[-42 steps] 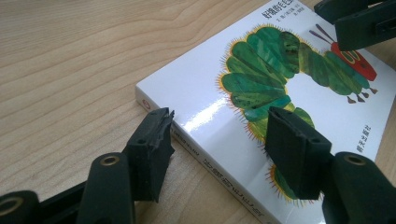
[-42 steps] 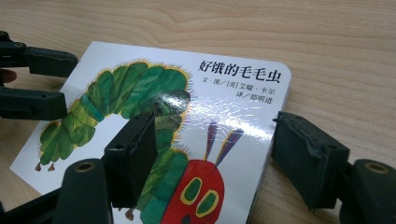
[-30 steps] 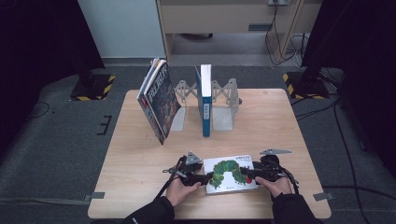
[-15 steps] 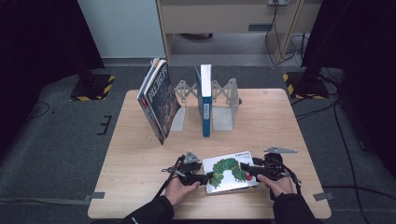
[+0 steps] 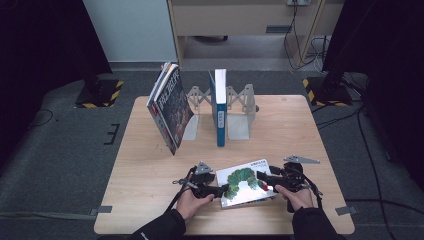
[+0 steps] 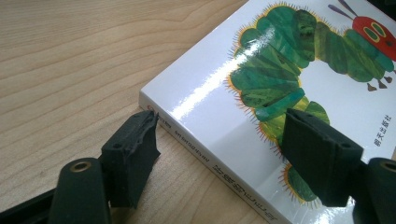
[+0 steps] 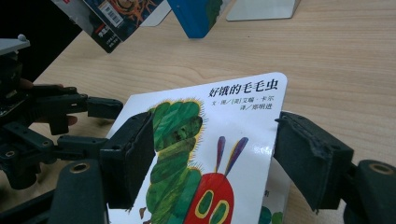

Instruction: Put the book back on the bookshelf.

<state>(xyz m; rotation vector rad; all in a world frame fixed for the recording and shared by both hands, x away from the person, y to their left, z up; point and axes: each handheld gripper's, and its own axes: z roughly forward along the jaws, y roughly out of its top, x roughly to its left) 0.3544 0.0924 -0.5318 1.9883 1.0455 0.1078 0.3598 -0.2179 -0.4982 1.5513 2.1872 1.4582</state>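
A white picture book (image 5: 245, 182) with a green caterpillar on its cover lies near the table's front edge between my two grippers. My left gripper (image 5: 220, 190) sits at the book's spine corner (image 6: 159, 116). Its jaws have just been opening, with one pad beside the spine and the other over the cover (image 6: 201, 98), not pressing. My right gripper (image 7: 212, 154) is shut on the book's other end (image 7: 233, 107), one pad on the cover and one under its edge. That end is tipped up slightly.
At the back of the wooden table (image 5: 150, 165), a blue book (image 5: 220, 107) stands upright between metal bookends (image 5: 242, 112). Other books (image 5: 169, 107) lean to its left. The table's front edge is just below my hands.
The left gripper's jaws have spread apart at the spine. The book has shifted and tilted slightly with the right gripper. Both hands stay almost where they were.
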